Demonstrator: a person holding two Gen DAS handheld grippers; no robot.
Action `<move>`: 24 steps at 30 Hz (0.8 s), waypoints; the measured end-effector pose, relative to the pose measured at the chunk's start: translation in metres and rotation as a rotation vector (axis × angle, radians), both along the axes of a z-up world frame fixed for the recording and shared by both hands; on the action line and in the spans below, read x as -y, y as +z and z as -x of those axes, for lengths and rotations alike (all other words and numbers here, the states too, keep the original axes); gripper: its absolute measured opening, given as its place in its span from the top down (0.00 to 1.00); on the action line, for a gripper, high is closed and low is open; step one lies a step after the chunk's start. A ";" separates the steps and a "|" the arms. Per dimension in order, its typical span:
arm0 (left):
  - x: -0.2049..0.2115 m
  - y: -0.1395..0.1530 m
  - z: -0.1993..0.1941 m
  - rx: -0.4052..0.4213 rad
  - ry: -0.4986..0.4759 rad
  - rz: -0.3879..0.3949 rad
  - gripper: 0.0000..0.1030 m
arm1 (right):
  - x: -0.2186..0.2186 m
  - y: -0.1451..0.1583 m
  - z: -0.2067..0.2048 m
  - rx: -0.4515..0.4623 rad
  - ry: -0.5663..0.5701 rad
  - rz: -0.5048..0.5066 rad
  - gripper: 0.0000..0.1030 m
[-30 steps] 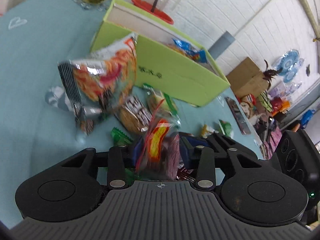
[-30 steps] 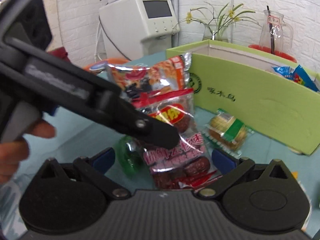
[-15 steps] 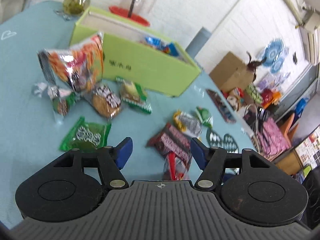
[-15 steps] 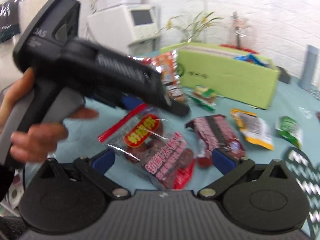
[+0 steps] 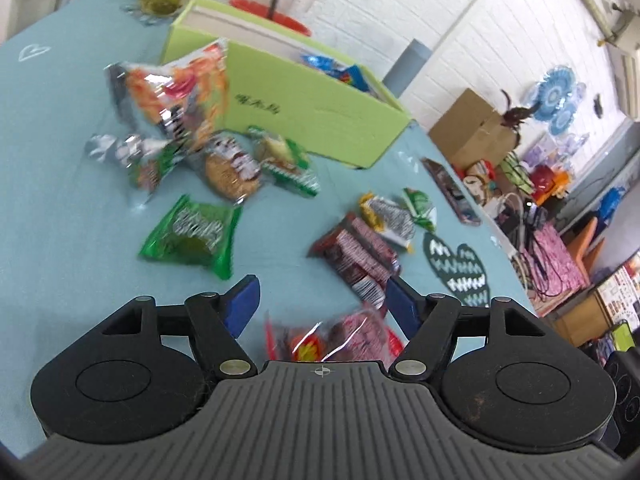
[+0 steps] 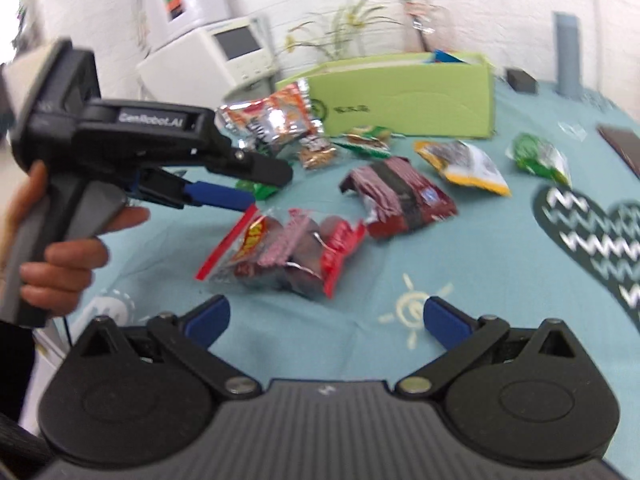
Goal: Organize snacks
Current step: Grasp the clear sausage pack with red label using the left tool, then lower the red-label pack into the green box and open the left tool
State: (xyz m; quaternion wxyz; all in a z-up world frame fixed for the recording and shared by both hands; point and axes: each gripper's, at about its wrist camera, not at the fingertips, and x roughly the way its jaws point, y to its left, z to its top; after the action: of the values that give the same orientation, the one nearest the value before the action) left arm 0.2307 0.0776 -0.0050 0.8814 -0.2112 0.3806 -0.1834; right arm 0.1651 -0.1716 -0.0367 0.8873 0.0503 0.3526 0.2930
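The left gripper [image 5: 322, 304] has its blue-padded jaws part-way apart and opening, with nothing pressed between them; in the right wrist view it hovers just above the clear red-edged packet of dark red dates [image 6: 282, 250], which lies flat on the teal tablecloth [image 6: 460, 264]. The right gripper [image 6: 326, 318] stands wide and empty, close in front of the same packet.

The date packet looks light and soft: thin crinkly film over lumpy fruit, so it will likely sag and slide if pinched at the middle. The flat sealed red strip along its left edge seems the better place to grip, as it is stiffer and thin enough for the pads.

Just beyond lies a dark maroon foil snack pack [image 6: 400, 196], then a yellow-edged pouch [image 6: 464, 164] and a small green packet [image 6: 538, 156]. Farther back, an orange-and-silver crisp bag [image 6: 272, 120] leans near the open lime-green cardboard box [image 6: 404, 100], which already holds some blue wrappers and looks the likely destination.
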 end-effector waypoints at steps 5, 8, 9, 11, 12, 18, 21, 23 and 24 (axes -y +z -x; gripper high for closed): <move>0.017 -0.008 -0.020 -0.062 -0.091 -0.027 0.49 | -0.008 -0.005 -0.006 -0.124 0.098 -0.221 0.00; 0.014 -0.019 -0.016 -0.118 -0.109 0.007 0.49 | -0.025 -0.002 -0.013 -0.090 0.127 -0.157 0.00; 0.011 -0.020 -0.011 -0.119 -0.108 0.021 0.49 | -0.032 0.000 -0.017 -0.065 0.131 -0.109 0.00; 0.009 -0.021 -0.003 -0.133 -0.112 0.042 0.49 | -0.042 0.006 -0.024 -0.003 0.149 -0.015 0.00; 0.008 -0.022 0.002 -0.138 -0.111 0.051 0.48 | -0.048 0.008 -0.029 0.026 0.157 0.037 0.01; 0.015 -0.015 0.022 -0.113 -0.078 0.002 0.44 | -0.053 0.009 -0.031 0.128 0.138 0.178 0.01; 0.013 -0.011 0.015 -0.098 -0.083 0.009 0.39 | -0.046 0.006 -0.018 0.108 0.074 0.147 0.01; 0.013 -0.009 0.006 -0.100 -0.085 -0.013 0.39 | -0.045 0.003 -0.011 0.096 0.051 0.111 0.01; 0.014 -0.008 0.003 -0.096 -0.092 -0.023 0.39 | -0.048 0.001 -0.008 0.096 0.038 0.107 0.01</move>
State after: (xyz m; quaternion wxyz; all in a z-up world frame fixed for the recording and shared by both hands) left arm 0.2275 0.0636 -0.0131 0.8551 -0.1919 0.4340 -0.2088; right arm 0.1728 -0.1234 -0.0353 0.8989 -0.0178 0.3257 0.2925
